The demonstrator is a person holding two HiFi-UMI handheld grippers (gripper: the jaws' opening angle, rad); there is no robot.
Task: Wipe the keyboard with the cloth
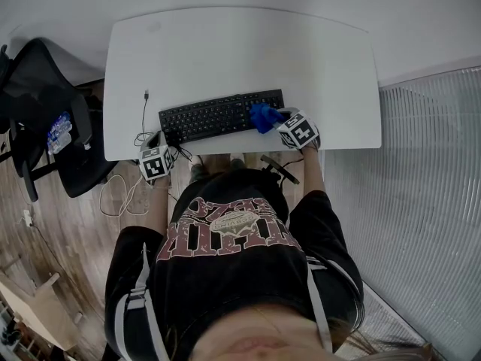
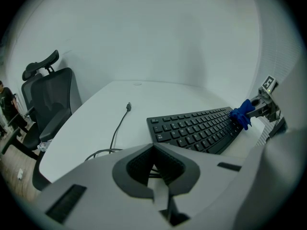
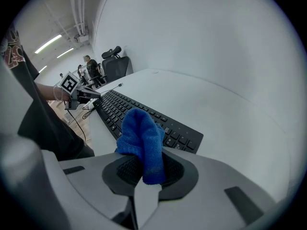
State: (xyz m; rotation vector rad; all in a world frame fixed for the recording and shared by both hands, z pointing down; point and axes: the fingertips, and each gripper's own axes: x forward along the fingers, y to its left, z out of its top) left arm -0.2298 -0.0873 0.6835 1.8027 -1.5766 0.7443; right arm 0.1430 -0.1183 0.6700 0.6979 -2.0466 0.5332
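right hand-held gripper [image 3: 144, 176] clamps blue cloth [image 3: 143, 140] over keyboard [image 1: 220, 116]

Kbd [image 1: 218, 116] on table [image 1: 240, 51], cloth [image 1: 263, 116] on its R end; chair [image 1: 45, 119] L.

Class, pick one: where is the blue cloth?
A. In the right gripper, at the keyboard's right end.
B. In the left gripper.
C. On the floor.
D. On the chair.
A: the right gripper is shut on the cloth, at the right end of the keyboard.
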